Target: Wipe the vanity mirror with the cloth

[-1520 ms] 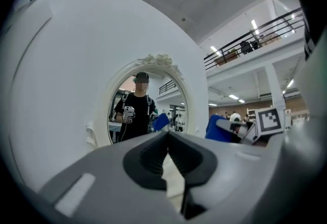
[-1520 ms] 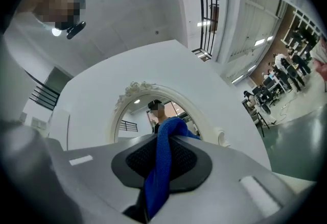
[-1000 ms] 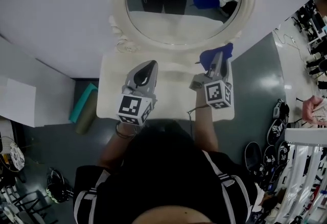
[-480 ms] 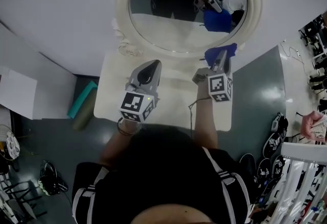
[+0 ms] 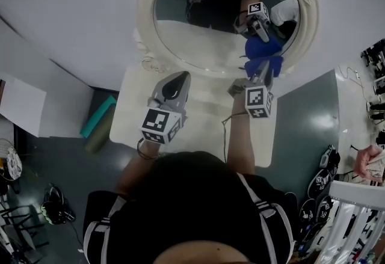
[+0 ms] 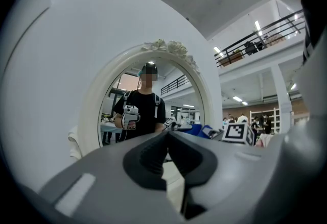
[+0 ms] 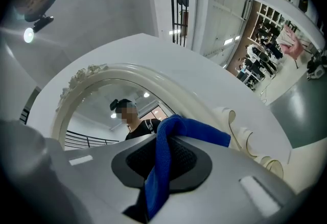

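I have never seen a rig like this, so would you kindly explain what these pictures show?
No robot here: a person holds a gripping tool in each hand. The top-down picture comes from a camera on the person's head; the other two come from cameras riding on each tool, looking along its jaws. The person faces a white vanity table with an oval mirror; what shows of the tabletop looks bare. The left tool is shut and empty. The right tool is shut on a blue cloth, held at the mirror's lower right edge. The marker cubes are part of the tools.
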A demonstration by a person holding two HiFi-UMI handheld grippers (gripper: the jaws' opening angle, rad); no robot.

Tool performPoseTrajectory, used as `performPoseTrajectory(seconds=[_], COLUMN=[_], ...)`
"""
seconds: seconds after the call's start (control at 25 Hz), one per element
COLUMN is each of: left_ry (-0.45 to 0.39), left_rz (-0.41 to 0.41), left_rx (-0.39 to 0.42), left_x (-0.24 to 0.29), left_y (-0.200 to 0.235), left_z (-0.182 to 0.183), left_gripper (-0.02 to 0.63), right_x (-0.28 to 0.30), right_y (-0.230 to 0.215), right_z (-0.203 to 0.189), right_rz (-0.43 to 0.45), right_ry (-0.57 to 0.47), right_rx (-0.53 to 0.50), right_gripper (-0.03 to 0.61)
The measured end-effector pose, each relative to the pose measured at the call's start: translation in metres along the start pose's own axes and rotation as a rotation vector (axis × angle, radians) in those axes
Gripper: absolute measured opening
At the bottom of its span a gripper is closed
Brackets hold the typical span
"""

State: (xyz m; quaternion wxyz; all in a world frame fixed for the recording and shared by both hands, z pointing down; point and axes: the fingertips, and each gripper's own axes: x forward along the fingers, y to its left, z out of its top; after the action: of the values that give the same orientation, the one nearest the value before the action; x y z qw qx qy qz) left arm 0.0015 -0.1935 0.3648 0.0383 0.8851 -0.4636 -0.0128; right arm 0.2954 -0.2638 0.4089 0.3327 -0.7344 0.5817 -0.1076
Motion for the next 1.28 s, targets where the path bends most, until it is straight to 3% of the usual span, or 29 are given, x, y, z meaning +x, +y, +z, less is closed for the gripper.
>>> performPoseTrajectory(seconds=[0.76,1.28], left_ry=[0.027,0.003], left_rz=[-0.067,-0.057], left_rx=[-0.001,-0.017], left_x=[0.043,0.029], left_y=[0.000,0.008], left_z=[0.001,0.001], left_gripper=[0.009,0.009], right_x=[0.034,0.042], right_y=[0.006,0.049], right_z=[0.001,0.047], right_rz=[0.044,0.115], right_ry=[-0.076,-0.196], right_rx=[0.079,0.062], right_gripper=[0.048,0.048])
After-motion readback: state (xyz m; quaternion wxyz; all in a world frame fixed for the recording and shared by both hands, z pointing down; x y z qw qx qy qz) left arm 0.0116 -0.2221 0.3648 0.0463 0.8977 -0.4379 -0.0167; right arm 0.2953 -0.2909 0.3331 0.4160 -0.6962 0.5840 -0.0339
